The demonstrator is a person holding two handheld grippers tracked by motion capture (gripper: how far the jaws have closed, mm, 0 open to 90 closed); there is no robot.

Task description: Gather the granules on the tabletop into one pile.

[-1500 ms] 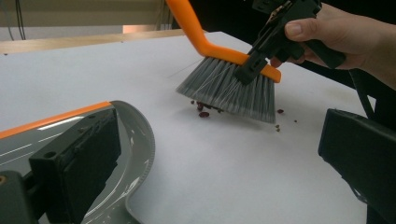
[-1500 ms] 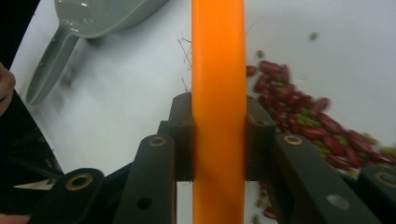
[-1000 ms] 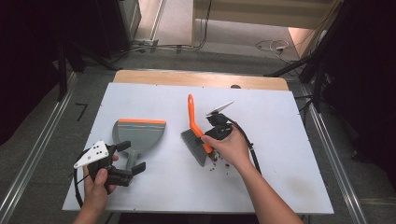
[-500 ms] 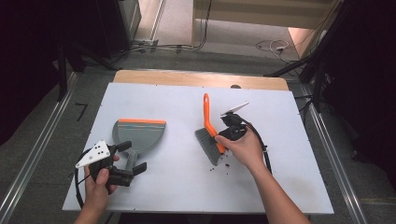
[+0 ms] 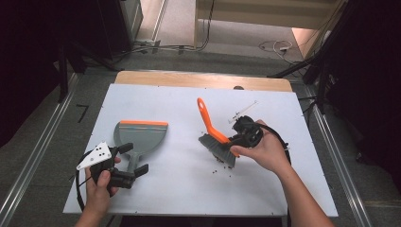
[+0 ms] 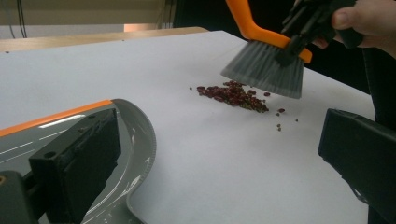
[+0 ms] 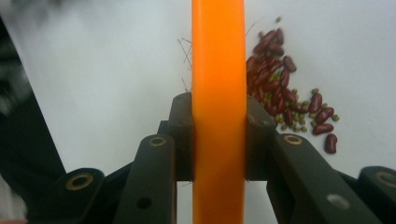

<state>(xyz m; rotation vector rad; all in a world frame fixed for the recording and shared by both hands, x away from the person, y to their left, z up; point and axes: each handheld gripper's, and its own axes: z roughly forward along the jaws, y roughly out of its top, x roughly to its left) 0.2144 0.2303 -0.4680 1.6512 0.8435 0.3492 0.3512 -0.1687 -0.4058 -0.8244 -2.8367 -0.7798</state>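
This looks like a lab or recording room: a plain white table (image 5: 156, 101) stands on a grey floor (image 5: 42, 127) between metal rails (image 5: 28, 165), with loose cables (image 5: 179, 46) at the far side and dark surroundings.

The right gripper (image 5: 236, 141), clamped on the grey-bristled hand brush with the orange plastic handle (image 5: 213, 136), has carried it toward three o'clock across the white table (image 5: 165, 194) and lifted it. The handle, which pointed to twelve o'clock, now leans toward eleven. The scattered red and green beans (image 5: 220, 169) now lie uncovered below the bristles.
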